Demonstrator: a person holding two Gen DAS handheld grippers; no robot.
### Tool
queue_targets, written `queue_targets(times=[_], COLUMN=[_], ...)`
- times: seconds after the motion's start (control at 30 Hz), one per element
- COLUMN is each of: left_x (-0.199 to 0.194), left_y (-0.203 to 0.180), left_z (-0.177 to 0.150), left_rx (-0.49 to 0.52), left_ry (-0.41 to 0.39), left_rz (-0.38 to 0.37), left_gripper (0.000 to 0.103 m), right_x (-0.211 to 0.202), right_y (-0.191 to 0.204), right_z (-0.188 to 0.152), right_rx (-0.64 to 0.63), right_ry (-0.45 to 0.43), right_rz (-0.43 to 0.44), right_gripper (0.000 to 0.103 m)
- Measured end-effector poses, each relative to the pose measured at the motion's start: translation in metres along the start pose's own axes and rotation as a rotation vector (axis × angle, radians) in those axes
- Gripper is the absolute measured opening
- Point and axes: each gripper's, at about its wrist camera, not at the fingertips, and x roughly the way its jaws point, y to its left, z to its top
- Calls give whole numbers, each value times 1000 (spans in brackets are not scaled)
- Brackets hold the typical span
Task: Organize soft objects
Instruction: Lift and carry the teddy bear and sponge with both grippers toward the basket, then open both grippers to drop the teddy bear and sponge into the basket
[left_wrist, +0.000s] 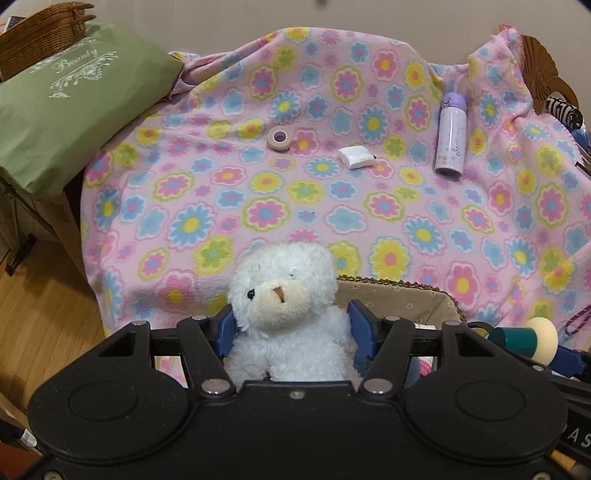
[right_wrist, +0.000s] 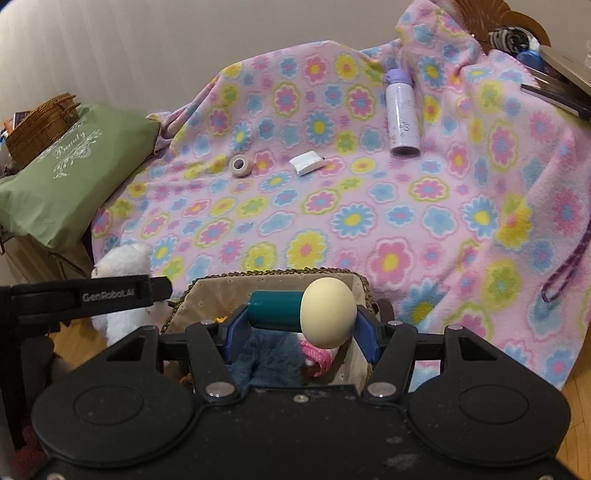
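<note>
Basket (right_wrist: 360, 286), lined, at the blanket's near edge, already holds blue and pink soft things. Left tongs (left_wrist: 291, 326) pinch a white teddy bear (left_wrist: 284, 295) beside it; right tongs (right_wrist: 301, 323) pinch a sponge applicator (right_wrist: 304, 312) above it. Both seem undelivered.

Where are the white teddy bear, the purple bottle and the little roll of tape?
white teddy bear (left_wrist: 282, 295): left wrist view, on its muzzle.
purple bottle (left_wrist: 451, 142): left wrist view, mid-body.
roll of tape (left_wrist: 279, 138): left wrist view, on its rim.
</note>
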Motion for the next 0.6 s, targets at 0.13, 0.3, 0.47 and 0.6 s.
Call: queue_targets(times=[0.13, 0.3, 0.47, 0.6], left_x=[7, 17, 33, 40], left_y=[-1, 1, 7, 6], left_z=[10, 26, 40, 45], left_rx=[11, 7, -1, 18], left_ry=[1, 18, 112, 124], left_rz=[11, 30, -13, 18], left_gripper=[58, 59, 59, 59], right_x=[12, 30, 49, 59], right_y=[5, 10, 8, 5], right_z=[13, 30, 48, 55], right_rx=[-37, -63, -34, -20], right_ry=[-6, 3, 70, 95], right_rz=[-23, -40, -33, -40], right_gripper=[59, 59, 59, 59])
